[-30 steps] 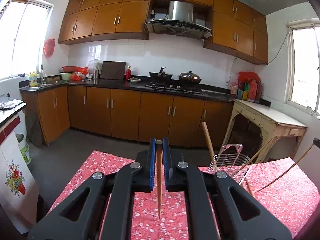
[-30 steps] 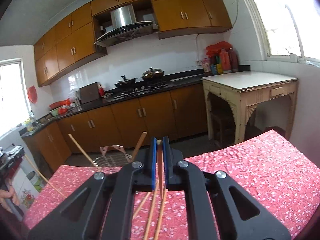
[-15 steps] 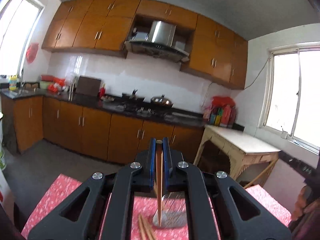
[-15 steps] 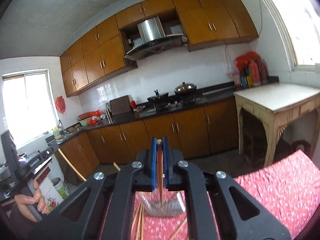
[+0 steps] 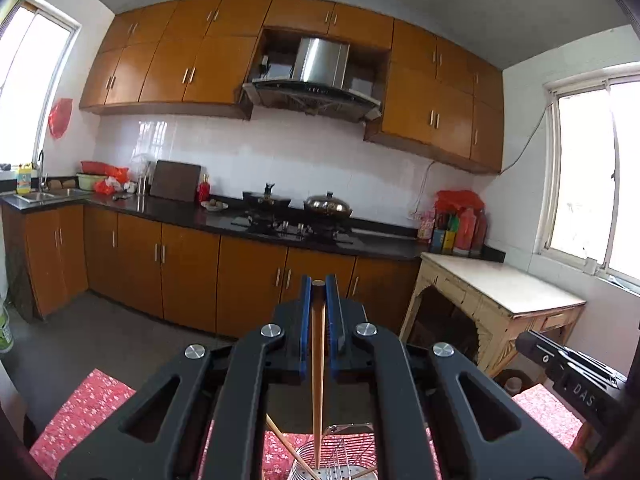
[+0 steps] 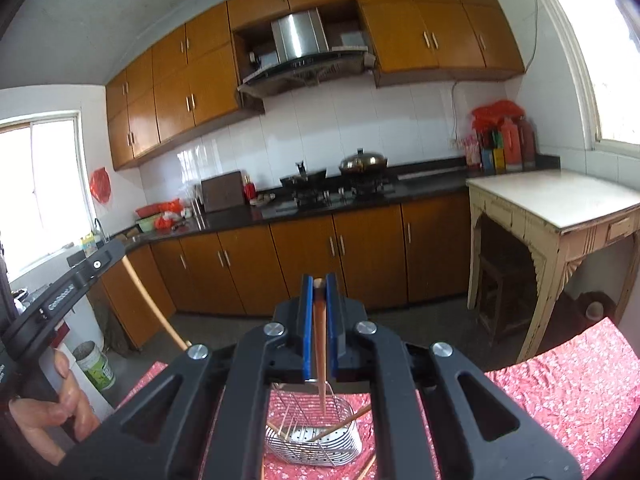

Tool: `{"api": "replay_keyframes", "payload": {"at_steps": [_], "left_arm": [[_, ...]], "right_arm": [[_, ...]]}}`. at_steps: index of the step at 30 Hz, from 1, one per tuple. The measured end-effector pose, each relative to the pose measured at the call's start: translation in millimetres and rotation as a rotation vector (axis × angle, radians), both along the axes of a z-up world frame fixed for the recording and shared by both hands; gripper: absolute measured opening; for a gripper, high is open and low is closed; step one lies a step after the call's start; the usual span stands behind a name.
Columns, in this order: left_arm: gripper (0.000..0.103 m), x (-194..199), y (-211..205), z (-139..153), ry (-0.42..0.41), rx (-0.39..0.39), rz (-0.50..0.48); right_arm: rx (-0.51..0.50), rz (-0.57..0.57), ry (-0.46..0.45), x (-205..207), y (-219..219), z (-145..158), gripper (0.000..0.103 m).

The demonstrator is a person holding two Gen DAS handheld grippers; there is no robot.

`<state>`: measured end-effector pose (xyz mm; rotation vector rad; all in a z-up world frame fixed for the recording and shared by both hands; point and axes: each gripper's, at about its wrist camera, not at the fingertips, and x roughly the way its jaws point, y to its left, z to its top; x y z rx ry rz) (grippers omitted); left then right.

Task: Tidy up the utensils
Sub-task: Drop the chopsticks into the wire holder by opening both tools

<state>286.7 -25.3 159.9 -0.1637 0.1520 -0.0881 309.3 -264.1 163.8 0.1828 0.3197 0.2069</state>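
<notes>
Your left gripper [image 5: 319,286] is clamped on a wooden chopstick [image 5: 317,380] whose tip hangs over the wire utensil basket [image 5: 340,456] on the red floral tablecloth [image 5: 80,412]. Your right gripper [image 6: 319,284] pinches another chopstick [image 6: 320,360], tip above the same basket [image 6: 316,436], where more chopsticks lean. Your left hand [image 6: 60,408] shows at the right camera's edge

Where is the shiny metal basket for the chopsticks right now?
In the right wrist view the metal basket sits on the red flowery tablecloth, low in the middle, just below the right gripper and the chopstick it holds.
</notes>
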Motion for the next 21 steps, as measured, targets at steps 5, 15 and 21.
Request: {"api": "replay_keyframes", "payload": {"at_steps": [5,15,21], "left_arm": [[0.007,22.6,-0.1,-24.4,0.069,-0.006,0.009],[0.007,39.2,3.9,-45.6,0.152,0.0,0.023],[0.057,25.8,22.1,-42.0,0.151,-0.018,0.075]], "right_arm": [[0.002,0.015,0.066,21.8,4.0,-25.5,0.007],[-0.023,-0.001,0.118,38.7,11.3,-49.8,0.009],[-0.026,-0.095,0.074,20.1,-15.1,-49.2,0.049]]}}
